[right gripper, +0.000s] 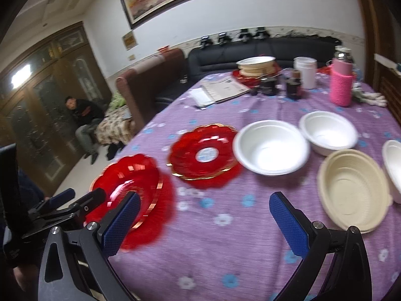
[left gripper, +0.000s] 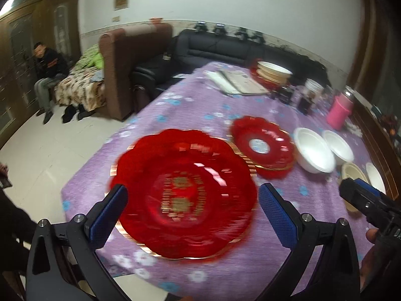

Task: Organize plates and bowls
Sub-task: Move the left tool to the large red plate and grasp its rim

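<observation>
A large red scalloped plate [left gripper: 183, 195] with gold trim lies near the table's front left corner, straight ahead of my open left gripper [left gripper: 193, 210], whose fingers stand on either side of it without touching. The same plate [right gripper: 130, 188] shows left of my open right gripper [right gripper: 205, 218], which hovers over bare purple cloth. A smaller red plate [right gripper: 203, 154] with a clear centre lies beyond. Two white bowls [right gripper: 272, 148] [right gripper: 328, 133] and a beige bowl [right gripper: 353, 188] sit to the right. The left gripper [right gripper: 65, 203] shows at the left edge of the right wrist view.
The purple flowered tablecloth [right gripper: 225, 238] covers the table. At the far end stand stacked bowls on a red plate [right gripper: 255, 66], papers [right gripper: 220, 90], dark jars [right gripper: 293, 85], a white container [right gripper: 305, 71] and a pink flask [right gripper: 342, 85]. A person [left gripper: 47, 75] sits at the left.
</observation>
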`<state>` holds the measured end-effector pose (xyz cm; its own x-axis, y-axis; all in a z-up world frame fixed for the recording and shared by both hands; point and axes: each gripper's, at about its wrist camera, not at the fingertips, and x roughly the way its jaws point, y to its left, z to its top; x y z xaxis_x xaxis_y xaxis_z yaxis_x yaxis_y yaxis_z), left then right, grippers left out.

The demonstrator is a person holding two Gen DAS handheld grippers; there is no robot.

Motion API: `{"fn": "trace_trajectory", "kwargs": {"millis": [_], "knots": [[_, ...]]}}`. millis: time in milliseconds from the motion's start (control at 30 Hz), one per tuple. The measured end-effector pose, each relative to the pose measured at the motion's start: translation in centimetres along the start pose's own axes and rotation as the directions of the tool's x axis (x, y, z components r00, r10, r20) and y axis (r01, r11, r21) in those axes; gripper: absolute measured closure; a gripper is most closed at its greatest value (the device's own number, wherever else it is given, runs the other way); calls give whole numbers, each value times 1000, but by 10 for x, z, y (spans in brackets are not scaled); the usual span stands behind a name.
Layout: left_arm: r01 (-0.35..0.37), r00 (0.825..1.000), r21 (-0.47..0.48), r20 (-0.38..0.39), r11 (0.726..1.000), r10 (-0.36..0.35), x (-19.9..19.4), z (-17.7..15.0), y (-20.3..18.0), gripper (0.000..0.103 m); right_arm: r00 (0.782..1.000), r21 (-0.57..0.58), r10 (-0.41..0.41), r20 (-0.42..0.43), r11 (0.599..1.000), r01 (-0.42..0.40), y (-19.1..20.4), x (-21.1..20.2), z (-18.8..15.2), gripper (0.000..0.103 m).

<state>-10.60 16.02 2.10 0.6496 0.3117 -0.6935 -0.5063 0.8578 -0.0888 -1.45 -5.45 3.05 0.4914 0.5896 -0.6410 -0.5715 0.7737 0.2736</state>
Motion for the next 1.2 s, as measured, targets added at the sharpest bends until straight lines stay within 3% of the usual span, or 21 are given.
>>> {"fn": "trace_trajectory", "kwargs": {"millis": [133, 300, 400, 467, 567, 633, 700, 733, 767, 833, 933, 1000, 1200], "knots": [[-45, 999, -88, -33, 995, 43, 12, -1, 38, 0, 997, -3, 67, -44, 998, -67, 18, 20, 0, 1], [-84, 994, -119, -84, 989, 74, 36, 0, 60, 0, 984, 32, 134, -120, 991, -131, 35, 50, 4, 3], [-90, 990, -130, -121, 987, 74, 49, 1, 66, 0, 969, 71, 179, -170, 983, -169, 39, 72, 7, 10], [-75, 991, -142, -119, 987, 58, 54, 4, 67, 3, 960, 104, 195, -202, 979, -177, 39, 88, 8, 24], [-64, 987, -144, -155, 988, 41, 66, 4, 66, 19, 938, 170, 217, -270, 970, -176, 36, 111, 6, 40], [-59, 985, -148, -171, 987, 34, 73, 4, 64, 35, 930, 187, 210, -301, 969, -159, 34, 125, 2, 42], [-90, 982, -136, -176, 987, 65, 79, 3, 64, 42, 921, 203, 211, -326, 968, -150, 32, 135, 0, 44], [-96, 981, -138, -180, 986, 70, 81, 3, 65, 48, 917, 209, 212, -337, 967, -147, 33, 138, -1, 51], [-99, 981, -144, -183, 985, 72, 84, 3, 66, 52, 914, 212, 209, -349, 967, -140, 32, 142, -2, 66], [-97, 980, -156, -189, 983, 66, 87, 3, 71, 59, 905, 217, 204, -372, 968, -128, 31, 150, -3, 79], [-118, 973, -135, -213, 984, 87, 95, 1, 71, 67, 896, 226, 190, -400, 969, -105, 31, 162, -7, 81], [-139, 968, -133, -228, 981, 107, 99, -3, 75, 80, 893, 221, 184, -410, 970, -98, 32, 167, -8, 92], [-114, 972, -160, -221, 981, 76, 89, -3, 82, 85, 901, 186, 139, -411, 980, -66, 41, 169, -7, 95]]}}
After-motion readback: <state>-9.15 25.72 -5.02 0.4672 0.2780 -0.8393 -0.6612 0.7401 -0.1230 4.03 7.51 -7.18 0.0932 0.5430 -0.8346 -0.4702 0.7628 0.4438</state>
